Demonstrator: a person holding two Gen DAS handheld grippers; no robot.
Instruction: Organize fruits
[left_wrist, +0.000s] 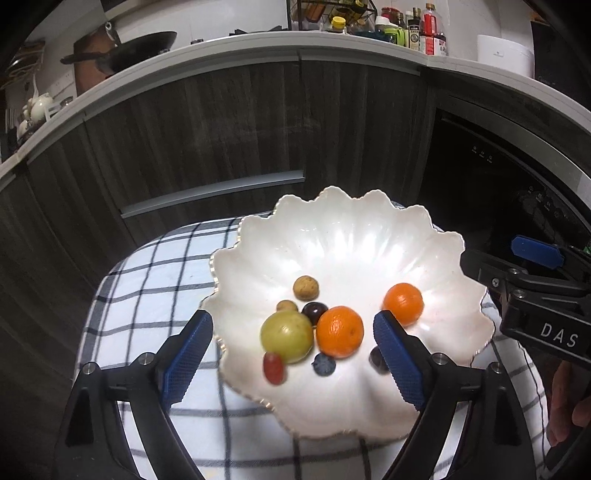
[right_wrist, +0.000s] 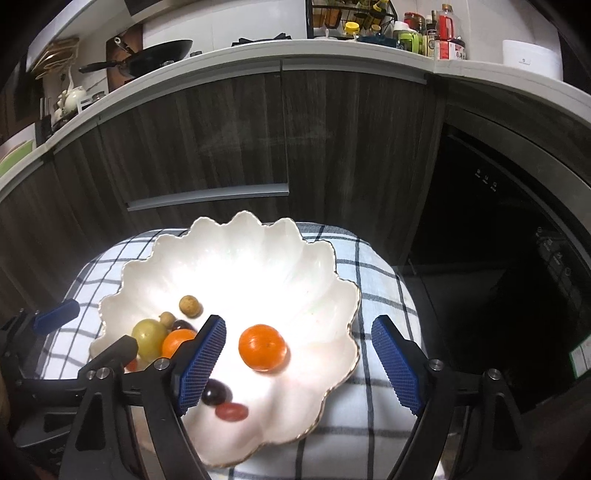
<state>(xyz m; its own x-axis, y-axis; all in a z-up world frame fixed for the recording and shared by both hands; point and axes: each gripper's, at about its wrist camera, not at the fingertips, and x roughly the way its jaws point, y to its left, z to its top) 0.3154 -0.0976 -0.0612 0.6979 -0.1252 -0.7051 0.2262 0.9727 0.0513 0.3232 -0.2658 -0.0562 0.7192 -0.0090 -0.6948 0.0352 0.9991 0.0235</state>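
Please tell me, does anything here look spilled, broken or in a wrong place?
Nothing stands out. All the fruit lies inside the white scalloped bowl, which sits level on the checked cloth. One orange lies apart from the cluster around the green fruit, but none has spilled out.

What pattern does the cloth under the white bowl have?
The white cloth under the scalloped white bowl has a dark blue check of thin lines, clearest in the left wrist view.

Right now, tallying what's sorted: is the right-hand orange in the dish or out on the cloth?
In. The orange rests on the white scalloped dish, apart from the other fruits, well inside its rim.
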